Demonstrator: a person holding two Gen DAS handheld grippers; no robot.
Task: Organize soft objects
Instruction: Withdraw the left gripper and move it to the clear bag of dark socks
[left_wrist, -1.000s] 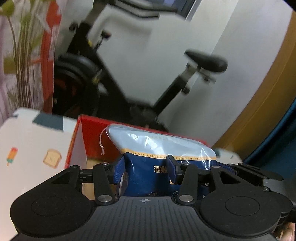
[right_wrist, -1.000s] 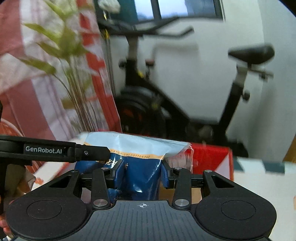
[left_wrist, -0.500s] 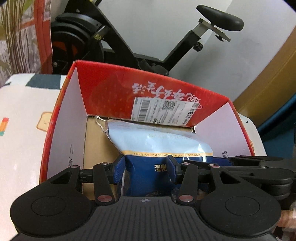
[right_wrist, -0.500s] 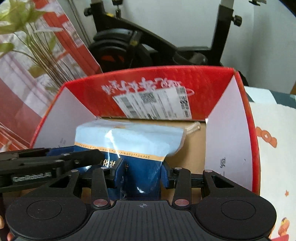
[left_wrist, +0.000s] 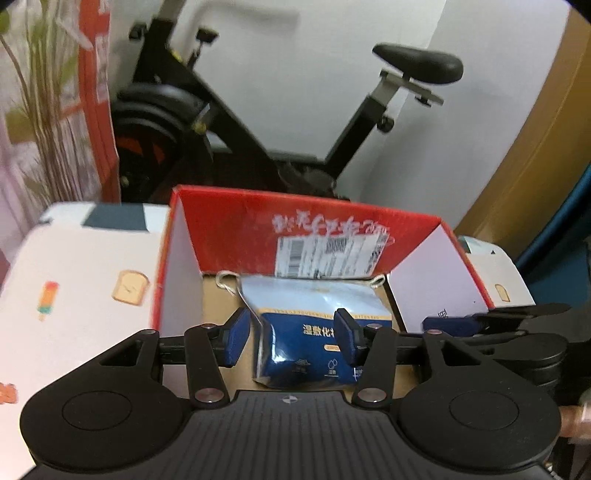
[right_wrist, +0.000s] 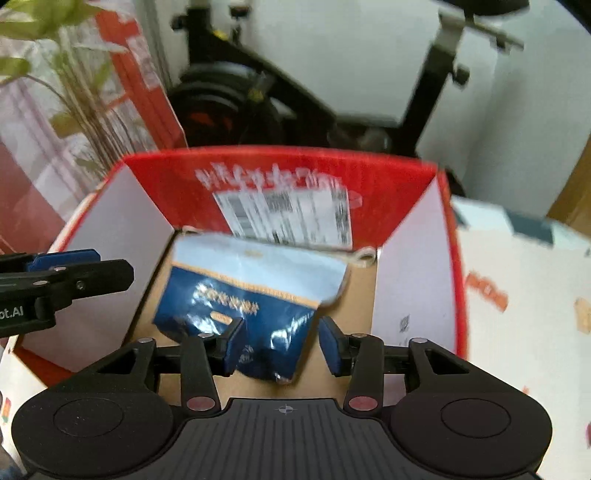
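A soft blue and pale-blue packet (left_wrist: 310, 332) lies on the brown floor of a red cardboard box (left_wrist: 236, 229). It also shows in the right wrist view (right_wrist: 255, 291), inside the same box (right_wrist: 280, 166). My left gripper (left_wrist: 291, 341) is open, its blue pads apart on either side of the packet's near end. My right gripper (right_wrist: 280, 345) is open too, pads apart over the packet's near edge. The left gripper's finger shows at the left of the right wrist view (right_wrist: 66, 277).
The box stands on a white table (left_wrist: 74, 280) printed with toast and ice-lolly pictures. Behind it are a black exercise bike (left_wrist: 229, 122), a plant (right_wrist: 74, 92) and a red panel. The box's white side flaps (right_wrist: 410, 280) stand up on both sides.
Both grippers carried the packet down into the box, then opened and let it go. The packet now rests on the box floor and both grippers have drawn back a little.
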